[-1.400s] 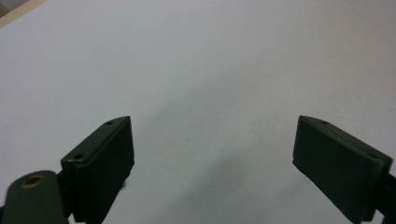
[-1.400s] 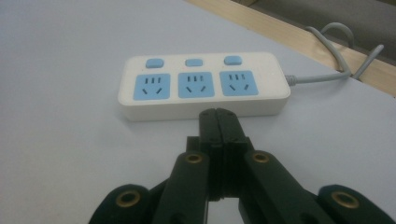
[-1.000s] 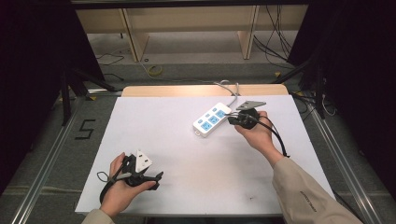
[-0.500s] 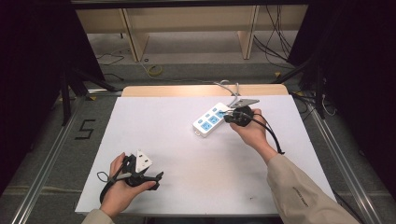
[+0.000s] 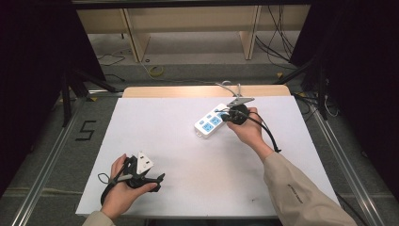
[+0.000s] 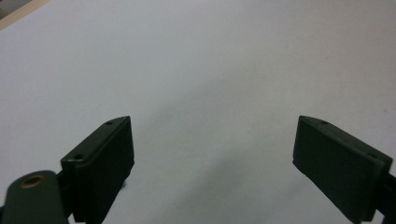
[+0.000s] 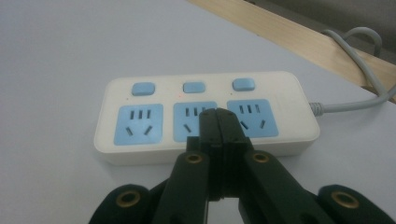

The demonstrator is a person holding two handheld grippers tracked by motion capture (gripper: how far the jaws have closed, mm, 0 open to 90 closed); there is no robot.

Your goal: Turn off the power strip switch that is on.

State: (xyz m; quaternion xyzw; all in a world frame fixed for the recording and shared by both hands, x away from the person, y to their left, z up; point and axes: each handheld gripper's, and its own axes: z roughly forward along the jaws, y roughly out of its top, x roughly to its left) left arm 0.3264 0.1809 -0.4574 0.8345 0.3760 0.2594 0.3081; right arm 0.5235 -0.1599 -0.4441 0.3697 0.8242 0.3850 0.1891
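My right gripper (image 7: 218,122), jaws pressed together and empty, hovers at the power strip (image 7: 205,116) on the surface's far side; no switch pressed yet. Left gripper (image 6: 212,158) gapes wide, empty.

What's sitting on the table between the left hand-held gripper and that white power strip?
Nothing: in the high view, bare white table stretches between the left hand-held gripper and the power strip.
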